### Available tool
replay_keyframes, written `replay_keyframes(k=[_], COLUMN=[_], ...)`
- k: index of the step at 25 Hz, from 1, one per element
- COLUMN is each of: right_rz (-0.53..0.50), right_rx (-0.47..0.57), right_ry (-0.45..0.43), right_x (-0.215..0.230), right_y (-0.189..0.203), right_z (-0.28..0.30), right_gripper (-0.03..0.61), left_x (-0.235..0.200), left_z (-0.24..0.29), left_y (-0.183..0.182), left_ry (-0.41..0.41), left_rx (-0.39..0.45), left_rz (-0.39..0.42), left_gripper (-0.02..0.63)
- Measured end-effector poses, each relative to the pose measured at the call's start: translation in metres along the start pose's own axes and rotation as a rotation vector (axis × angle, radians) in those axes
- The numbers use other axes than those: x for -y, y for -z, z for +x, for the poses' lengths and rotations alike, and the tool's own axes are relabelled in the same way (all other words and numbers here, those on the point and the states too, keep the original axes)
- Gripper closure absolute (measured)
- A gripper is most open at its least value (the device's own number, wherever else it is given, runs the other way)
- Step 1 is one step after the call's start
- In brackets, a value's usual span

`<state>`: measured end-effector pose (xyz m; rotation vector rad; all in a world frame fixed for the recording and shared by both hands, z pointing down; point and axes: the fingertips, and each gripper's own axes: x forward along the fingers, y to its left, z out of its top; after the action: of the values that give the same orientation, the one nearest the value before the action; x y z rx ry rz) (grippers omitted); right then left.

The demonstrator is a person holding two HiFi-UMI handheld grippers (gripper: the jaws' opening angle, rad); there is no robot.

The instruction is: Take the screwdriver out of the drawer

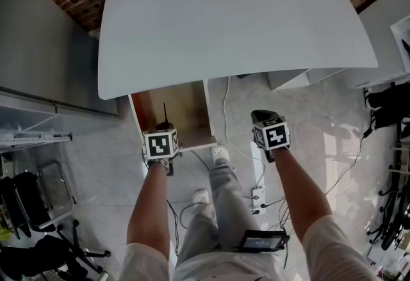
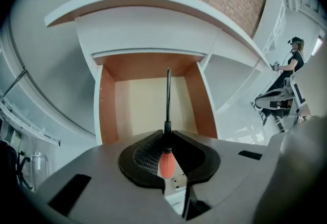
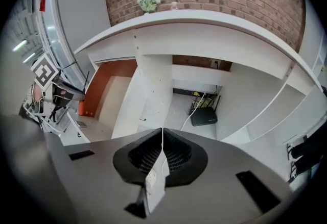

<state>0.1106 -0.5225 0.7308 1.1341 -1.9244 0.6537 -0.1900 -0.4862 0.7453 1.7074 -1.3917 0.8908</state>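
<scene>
L hand-held gripper (image 2: 167, 135) clamped on screwdriver (image 2: 166, 162), shaft up, over open drawer (image 2: 106, 110). R hand-held gripper (image 3: 160, 133) closed, empty. I'd lift straight w/ firm grip, shaft clear of surface (image 1: 237, 24) edge.

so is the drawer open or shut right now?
Open. The drawer sticks out from under the desk, and both the head view and the left gripper view show its wooden inside exposed.
</scene>
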Motion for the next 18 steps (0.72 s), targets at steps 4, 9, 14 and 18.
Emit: replay_keyframes(k=[4,9,14,18], right_rz=[0.022,0.008,-0.024,-0.058], right_rx=[0.045,0.119,0.206,0.283], right_ry=[-0.004,-0.01,-0.021,-0.03], right_x=[-0.012,-0.028,-0.048,-0.065], right_y=[-0.01,-0.035,-0.06,-0.08], right_z=[-0.025,-0.058,-0.098,-0.134], right_gripper=[0.558,0.558,0.558,0.558], left_x=[0.006,0.016,0.025,0.035], left_z=[-0.03,-0.069,-0.111,-0.146], left_y=[-0.008,-0.024,-0.035,-0.046], left_ry=[0.026,0.049,0.068,0.079], left_rx=[0.074,0.16,0.246,0.337], left_rz=[0.005,0.048,0.076,0.132], left_gripper=[0.554,0.554,0.554,0.554])
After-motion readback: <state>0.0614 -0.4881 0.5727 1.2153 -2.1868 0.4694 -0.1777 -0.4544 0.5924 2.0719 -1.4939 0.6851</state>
